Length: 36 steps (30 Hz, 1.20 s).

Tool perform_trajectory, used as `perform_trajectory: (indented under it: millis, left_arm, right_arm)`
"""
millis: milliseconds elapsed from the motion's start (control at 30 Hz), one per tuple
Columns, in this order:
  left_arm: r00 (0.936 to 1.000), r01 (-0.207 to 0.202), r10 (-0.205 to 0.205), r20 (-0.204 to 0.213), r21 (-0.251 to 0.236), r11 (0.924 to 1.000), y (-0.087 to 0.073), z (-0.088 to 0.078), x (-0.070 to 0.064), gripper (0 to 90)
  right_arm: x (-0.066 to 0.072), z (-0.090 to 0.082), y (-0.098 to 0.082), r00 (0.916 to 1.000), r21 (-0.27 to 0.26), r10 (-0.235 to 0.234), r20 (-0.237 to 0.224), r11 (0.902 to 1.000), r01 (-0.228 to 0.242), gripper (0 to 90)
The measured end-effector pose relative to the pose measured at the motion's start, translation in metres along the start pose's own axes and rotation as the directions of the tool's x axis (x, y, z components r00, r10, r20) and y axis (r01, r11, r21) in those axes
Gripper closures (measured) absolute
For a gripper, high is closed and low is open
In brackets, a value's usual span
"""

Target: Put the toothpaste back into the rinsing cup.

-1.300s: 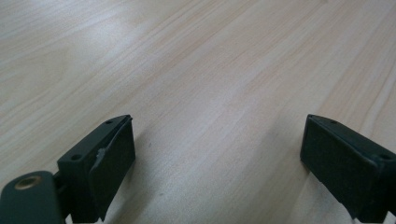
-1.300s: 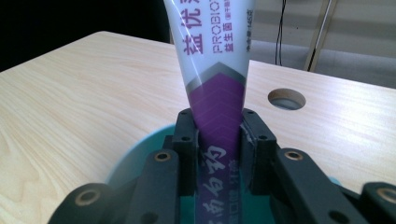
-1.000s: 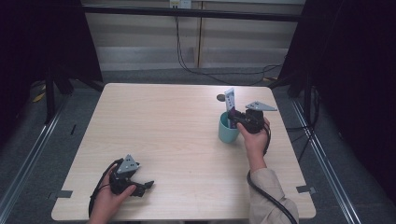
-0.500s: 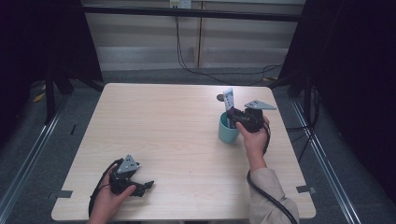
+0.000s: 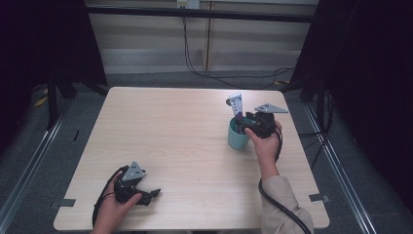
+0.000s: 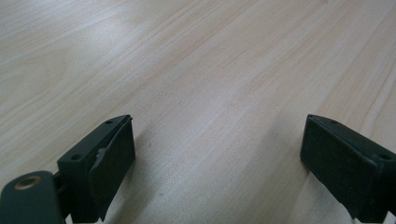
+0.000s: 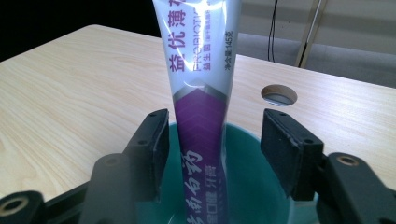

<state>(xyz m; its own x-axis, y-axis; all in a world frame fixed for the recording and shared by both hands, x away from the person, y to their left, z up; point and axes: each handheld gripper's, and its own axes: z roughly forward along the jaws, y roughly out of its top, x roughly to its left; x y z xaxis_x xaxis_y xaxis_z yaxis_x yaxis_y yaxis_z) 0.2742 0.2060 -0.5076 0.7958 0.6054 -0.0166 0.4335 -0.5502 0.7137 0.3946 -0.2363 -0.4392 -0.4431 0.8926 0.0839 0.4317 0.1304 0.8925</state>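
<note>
Over on the left, the left tool (image 5: pixel 155 193) lies low on the near corner of the desk (image 5: pixel 170 131), cradled in the person's left hand (image 5: pixel 113 208). From its own camera the two black jaws stand wide apart with nothing but bare pale wood grain between them, so that one is released and idle, well apart from the action.

Moving across the desk, past a long stretch of plain wood, we reach the teal cup (image 5: pixel 237 138) near the far right side. Standing in it is the toothpaste tube (image 5: pixel 236 104), white up top and purple lower down, its flat end up and leaning slightly; the bottom end is inside the cup.

And here is the right tool (image 5: pixel 241 123), held by the right hand (image 5: pixel 265 141) right over the cup's rim. Its jaws have just been opening: in the right gripper view the tube (image 7: pixel 201 121) rises between the two pads, and there appears to be a gap on each side, though the left one is slim. Released, then. Just beyond sits a round cable hole (image 7: pixel 279 94) in the desk.
</note>
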Motion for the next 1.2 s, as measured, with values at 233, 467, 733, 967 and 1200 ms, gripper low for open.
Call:
perform_trajectory:
  millis: [233, 467, 733, 967, 1200]
  left_arm:
    - [1.0000, 0.000, 0.000, 0.000, -0.001, 1.0000, 0.000, 0.000, 0.000, 9.8]
    - [1.0000, 0.000, 0.000, 0.000, 0.000, 1.0000, 0.000, 0.000, 0.000, 9.8]
    - [1.0000, 0.003, -0.003, -0.001, -0.003, 1.0000, 0.000, 0.000, 0.000, 9.8]
    - [1.0000, 0.003, -0.003, -0.003, -0.001, 1.0000, 0.000, 0.000, 0.000, 9.9]
    - [1.0000, 0.000, 0.000, -0.002, 0.001, 1.0000, 0.000, 0.000, 0.000, 9.9]
  right_arm:
    - [-0.003, -0.005, 0.000, 0.9999, 0.014, 0.013, 0.003, 0.9998, -0.013, 35.1]
    - [-0.003, -0.009, 0.000, 0.9998, 0.026, 0.020, -0.005, 0.9995, -0.019, 28.7]
    - [-0.002, -0.014, 0.002, 0.9998, 0.036, 0.021, -0.008, 0.9991, -0.020, 19.4]
    - [-0.001, -0.020, 0.002, 0.9998, 0.051, 0.011, -0.019, 0.9986, -0.010, 15.6]
    - [-0.002, -0.027, 0.002, 0.9995, 0.047, 0.018, -0.027, 0.9987, -0.017, 15.5]
